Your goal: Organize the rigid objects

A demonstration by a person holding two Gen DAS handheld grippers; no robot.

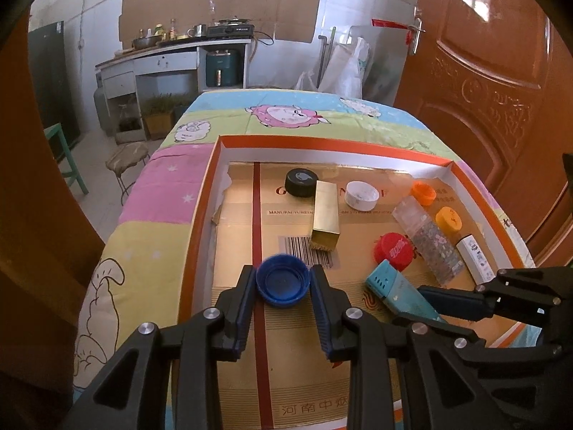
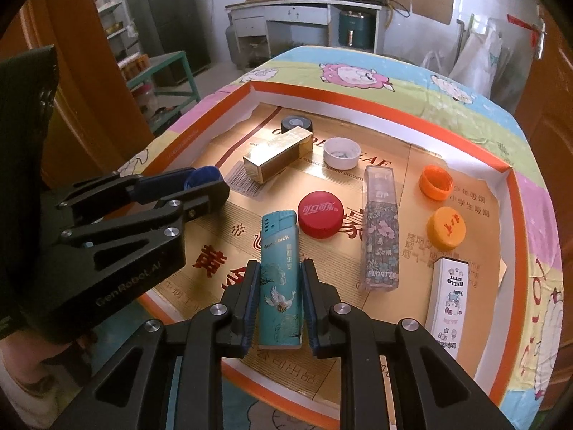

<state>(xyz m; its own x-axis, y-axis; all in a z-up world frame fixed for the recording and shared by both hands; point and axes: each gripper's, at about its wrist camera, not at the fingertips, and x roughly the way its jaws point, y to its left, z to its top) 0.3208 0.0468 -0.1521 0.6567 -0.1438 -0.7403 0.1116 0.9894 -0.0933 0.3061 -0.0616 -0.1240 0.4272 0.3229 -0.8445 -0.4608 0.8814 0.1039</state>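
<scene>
A shallow orange-rimmed box lined with cardboard sits on a cartoon-print tablecloth. My left gripper is shut on a blue bottle cap, open side up, near the box's front left. My right gripper is shut on a teal lighter at its lower half, and the lighter's head points away from me. In the right wrist view the left gripper comes in from the left with the blue cap half hidden between its fingers.
Loose in the box lie a gold box, a black cap, a white cap, a red cap, an orange cap, a yellow cap, a floral tube box and a white Hello Kitty case.
</scene>
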